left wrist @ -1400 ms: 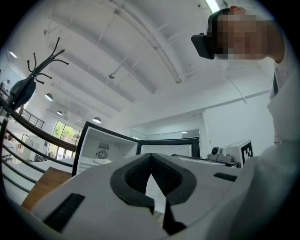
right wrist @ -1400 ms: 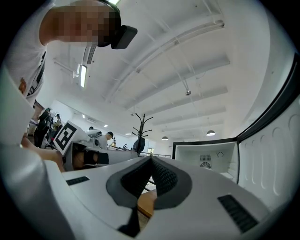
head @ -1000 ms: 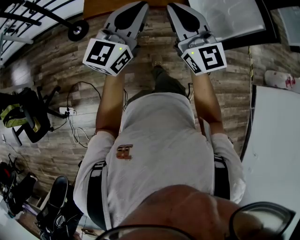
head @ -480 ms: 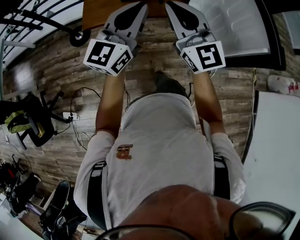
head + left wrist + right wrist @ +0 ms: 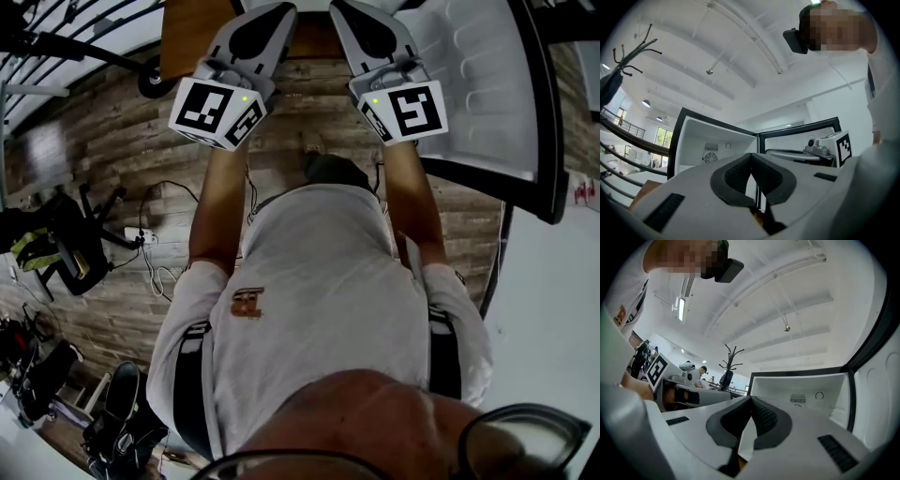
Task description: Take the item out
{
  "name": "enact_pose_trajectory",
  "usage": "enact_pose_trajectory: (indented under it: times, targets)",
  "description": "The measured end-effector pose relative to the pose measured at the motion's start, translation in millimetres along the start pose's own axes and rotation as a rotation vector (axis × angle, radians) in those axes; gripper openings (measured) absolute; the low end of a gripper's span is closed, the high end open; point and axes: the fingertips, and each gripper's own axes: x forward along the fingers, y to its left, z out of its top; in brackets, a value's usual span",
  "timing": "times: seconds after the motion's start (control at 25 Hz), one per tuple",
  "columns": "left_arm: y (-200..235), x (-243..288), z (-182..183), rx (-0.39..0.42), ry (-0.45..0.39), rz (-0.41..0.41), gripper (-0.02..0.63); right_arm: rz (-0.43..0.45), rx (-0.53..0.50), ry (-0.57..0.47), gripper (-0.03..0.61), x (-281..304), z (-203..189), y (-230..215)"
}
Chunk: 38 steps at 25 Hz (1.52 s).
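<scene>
Since the earlier frame the fridge door (image 5: pixel 487 84) had spread further into view, while the left gripper (image 5: pixel 751 157) and right gripper (image 5: pixel 751 400), both closed empty, faced the fridge cavity (image 5: pixel 806 390)

The lower inside of the fridge (image 5: pixel 717 136) is hidden behind the left tongs (image 5: pixel 751 158) and the right tongs (image 5: pixel 751 401). In the head view, the top edge cuts off the tips of both tongs in front of the fridge.

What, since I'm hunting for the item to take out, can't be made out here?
Fridge floor and whatever it holds: both gripper views, hidden behind the shut left gripper and right gripper.
Fridge body: head view, cut off by the top edge; only its door shows.
Gripper tips: head view, cut off by the top edge.
</scene>
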Motion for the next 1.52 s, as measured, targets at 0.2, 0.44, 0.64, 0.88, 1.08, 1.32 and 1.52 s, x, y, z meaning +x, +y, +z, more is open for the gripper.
enact_pose_trajectory:
  times: [0.2, 0.44, 0.64, 0.88, 1.08, 1.32, 1.52]
  targets:
    - [23, 42, -10, 0.012, 0.023, 0.028, 0.018, -0.001, -0.021, 0.009, 0.032, 26, -16, -40]
    - [51, 88, -17, 0.018, 0.029, 0.060, 0.018, 0.013, -0.021, 0.013, 0.032, 59, -26, -84]
    - [69, 119, -25, 0.025, 0.024, 0.083, 0.018, 0.006, -0.056, -0.029, 0.032, 81, -34, -114]
    - [75, 134, -34, 0.056, 0.046, 0.078, 0.018, -0.005, -0.034, -0.035, 0.032, 88, -39, -127]
    - [87, 141, -35, 0.090, 0.059, 0.063, 0.018, -0.022, -0.018, 0.050, 0.032, 91, -49, -133]
    - [100, 152, -40, 0.180, 0.106, 0.048, 0.018, -0.045, -0.033, 0.074, 0.032, 98, -53, -140]
    - [107, 159, -47, 0.314, 0.148, 0.039, 0.018, -0.072, -0.043, 0.082, 0.032, 98, -55, -143]
